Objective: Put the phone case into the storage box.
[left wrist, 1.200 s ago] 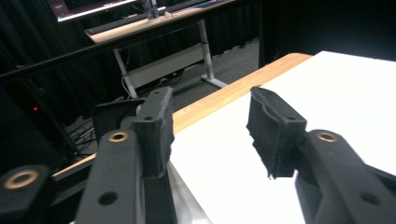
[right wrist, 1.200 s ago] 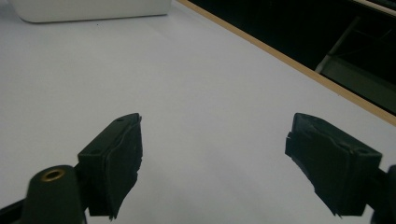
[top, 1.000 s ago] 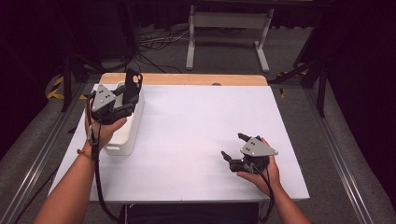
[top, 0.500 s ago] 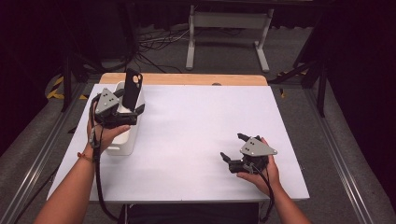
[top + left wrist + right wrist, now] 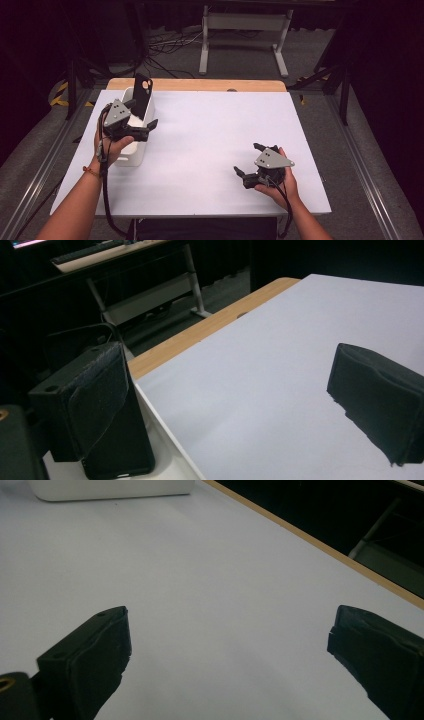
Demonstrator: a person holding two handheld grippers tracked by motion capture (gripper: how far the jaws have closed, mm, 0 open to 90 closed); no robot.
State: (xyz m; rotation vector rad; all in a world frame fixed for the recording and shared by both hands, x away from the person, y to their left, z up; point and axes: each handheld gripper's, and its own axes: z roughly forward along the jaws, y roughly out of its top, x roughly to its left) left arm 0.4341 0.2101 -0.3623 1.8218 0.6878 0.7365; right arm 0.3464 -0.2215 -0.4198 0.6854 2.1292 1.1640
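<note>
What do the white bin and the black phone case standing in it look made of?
White bin: likely plastic, smooth, evenly white, with rounded corners. Black phone case: probably matte rubbery plastic, thin, dull and glare-free, with a camera cutout near its top; it leans against the bin's wall.

A black flat phone case (image 5: 142,96) stands upright in a white plastic bin (image 5: 131,152) at the left of the frame, on the white-topped desk (image 5: 210,130), upper-left.
</note>
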